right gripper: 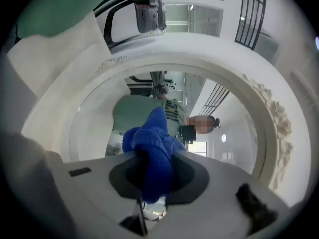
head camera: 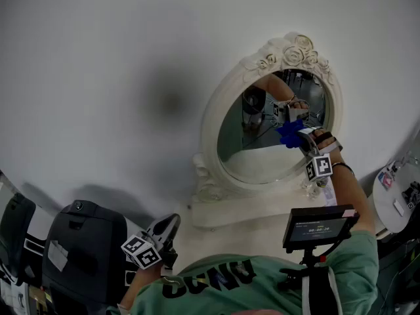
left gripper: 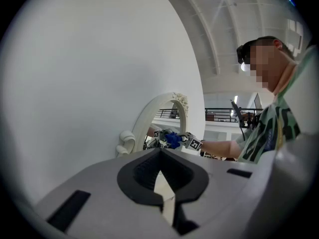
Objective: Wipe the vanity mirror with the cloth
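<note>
- The right gripper (right gripper: 152, 183) is clamping its jaws on a blue cloth (right gripper: 154, 148). The bunched cloth is sticking out past the jaw tips toward the glass.
- In the head view, the cloth is pressing against the right side of the vanity mirror (head camera: 252, 153), a little above mid-height. Its reflection is meeting it there.
- The mirror is standing upright on a white tabletop (head camera: 262, 231) against a white wall. It has an oval glass in a white frame, with carved roses crowning the top and scrolls at the base.
- The left gripper (head camera: 169, 225) is hanging low at the near left edge of the tabletop, well apart from the mirror. Its jaws are sitting drawn together with nothing between them.
- Both grippers are showing a cube of black-and-white square markers, which carry patterns rather than words.
- A small screen (head camera: 319, 227) on a stalk is standing by the person's right arm. It is showing a line of text and a row of digits, both too small to read.
- The person's green shirt (head camera: 262, 284) is showing large dark letters across the chest, upside down from the head view, and I cannot read them with certainty.
- A dark case (head camera: 85, 248) is sitting at lower left, beside the left gripper.
</note>
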